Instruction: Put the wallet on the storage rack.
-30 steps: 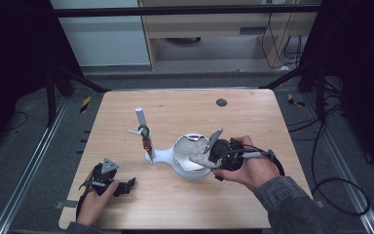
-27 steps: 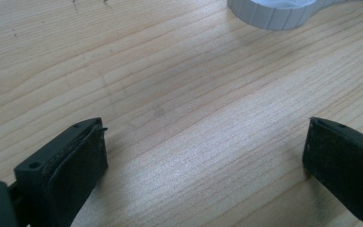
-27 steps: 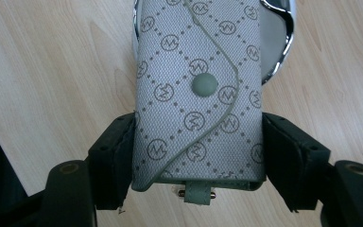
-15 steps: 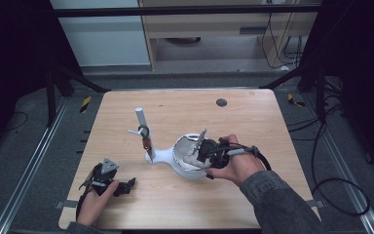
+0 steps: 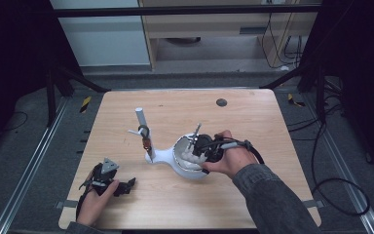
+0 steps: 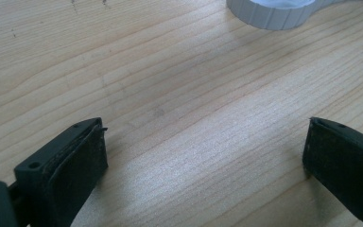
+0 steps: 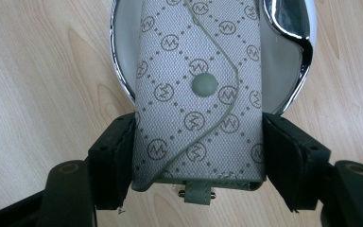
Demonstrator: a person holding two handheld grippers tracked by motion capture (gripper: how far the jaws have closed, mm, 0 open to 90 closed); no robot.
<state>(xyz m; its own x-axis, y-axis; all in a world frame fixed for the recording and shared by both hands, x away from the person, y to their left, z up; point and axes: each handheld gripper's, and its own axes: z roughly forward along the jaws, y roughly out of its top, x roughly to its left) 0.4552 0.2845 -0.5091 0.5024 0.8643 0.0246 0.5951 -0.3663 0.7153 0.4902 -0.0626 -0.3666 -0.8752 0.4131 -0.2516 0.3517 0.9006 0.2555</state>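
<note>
Key pouch held over chrome bowl at centre of table

The right tool (image 7: pixel 196 156) is clenched on a grey monogram-patterned key pouch (image 7: pixel 196 94), its two black jaws pressing the pouch's long sides near the end that carries a small metal ring. In the right gripper view the pouch's curved flap is shut with a round grey snap button (image 7: pixel 204 84), and the far part of the pouch lies over the mouth of a shiny chrome bowl (image 7: pixel 307 52), whose rim shows on both sides of it. From the high view the right hand (image 5: pixel 229 158) holds that tool (image 5: pixel 202 146) over the bowl (image 5: pixel 181 151), which sits in a white stand (image 5: pixel 163 157) near the middle of the table (image 5: pixel 253 117). A white post (image 5: pixel 140 119) rises from the stand's narrow end, toward the table's left side, with a small dark loop (image 5: pixel 144 130) hanging on it. A dark round spot (image 5: pixel 221 102) marks the table near its far edge.

The left tool (image 5: pixel 122 185) rests low near the table's front left corner, gripped by the left hand (image 5: pixel 95 197). In the left gripper view (image 6: pixel 203 156) its jaws stand wide apart with only bare wood between them; the ribbed white edge of the stand (image 6: pixel 269 16) shows at the top of that view, well apart from the jaws
</note>
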